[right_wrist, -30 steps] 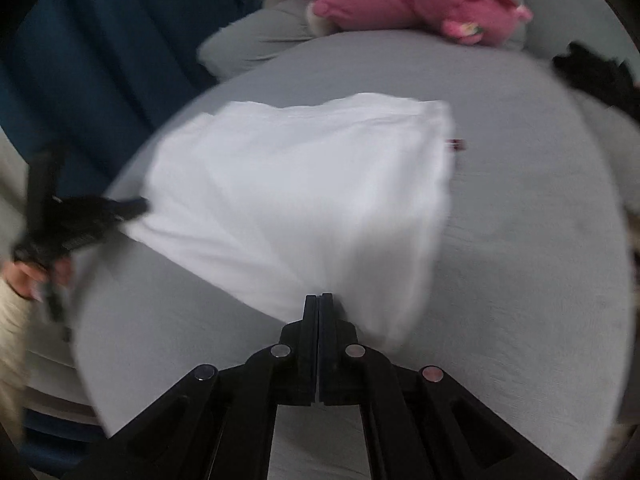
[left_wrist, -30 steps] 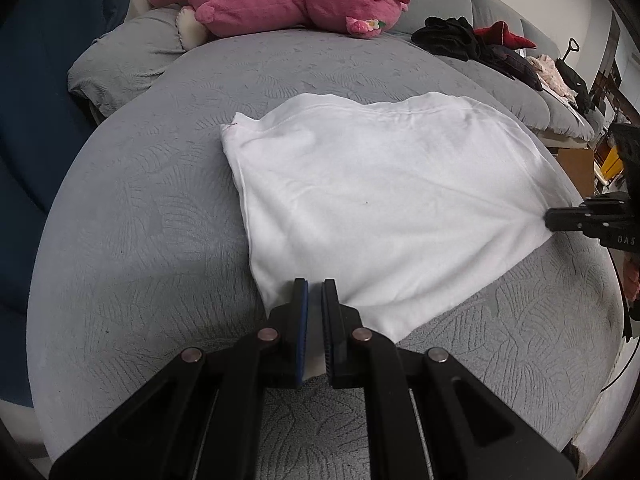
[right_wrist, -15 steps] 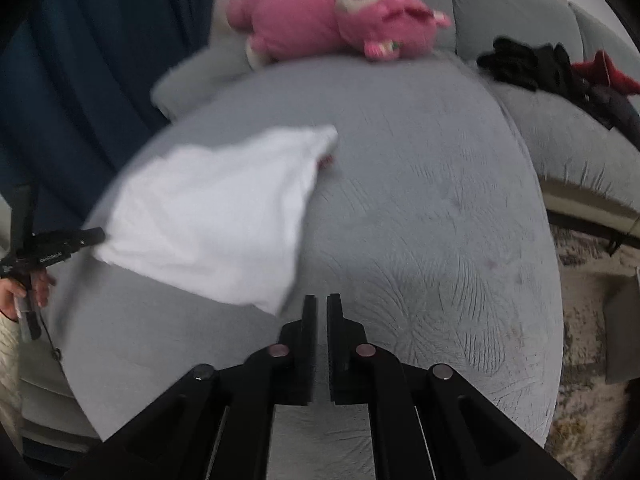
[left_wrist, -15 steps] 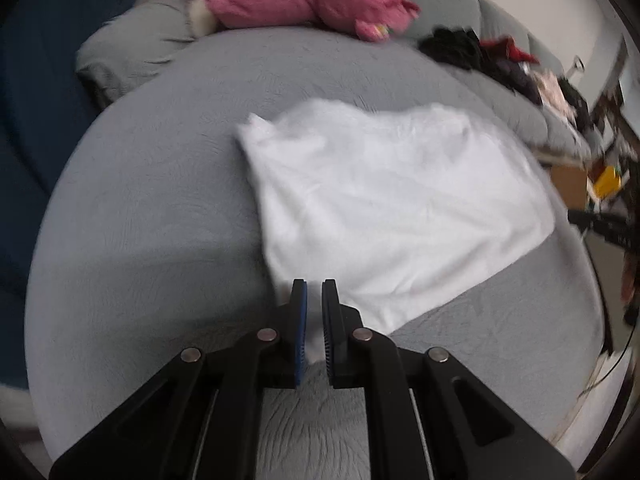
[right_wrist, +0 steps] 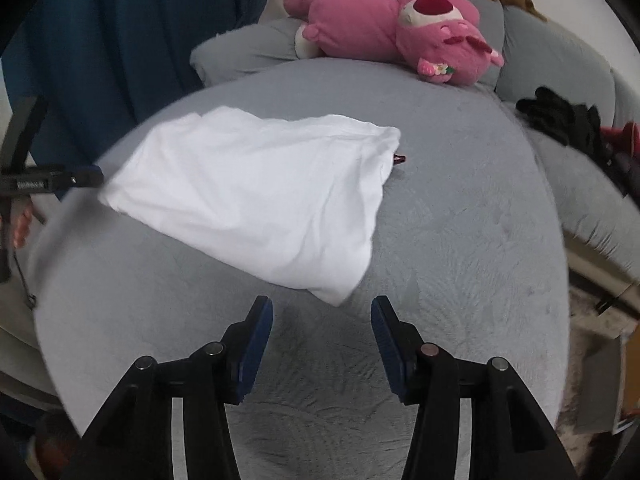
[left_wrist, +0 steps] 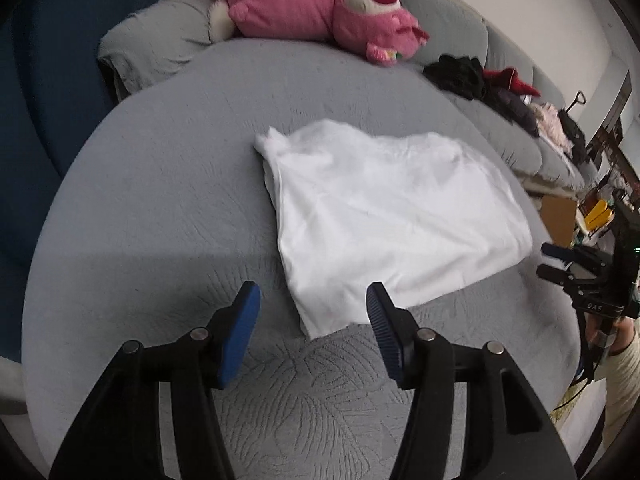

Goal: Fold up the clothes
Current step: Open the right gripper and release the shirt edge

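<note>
The white garment [left_wrist: 392, 216] is found lying folded on the grey couch seat [left_wrist: 160, 184], a near corner just ahead of each of the left gripper [left_wrist: 313, 308] and right gripper [right_wrist: 322, 320], whose jaws have just been opened and are observed empty.

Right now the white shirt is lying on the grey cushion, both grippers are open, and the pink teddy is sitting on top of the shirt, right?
Not quite. The pink teddy isn't on the white shirt; it lies apart from it, at the far edge of the grey cushion, as the right wrist view shows. The rest holds: the shirt lies there, and the left gripper and right gripper are open.
</note>
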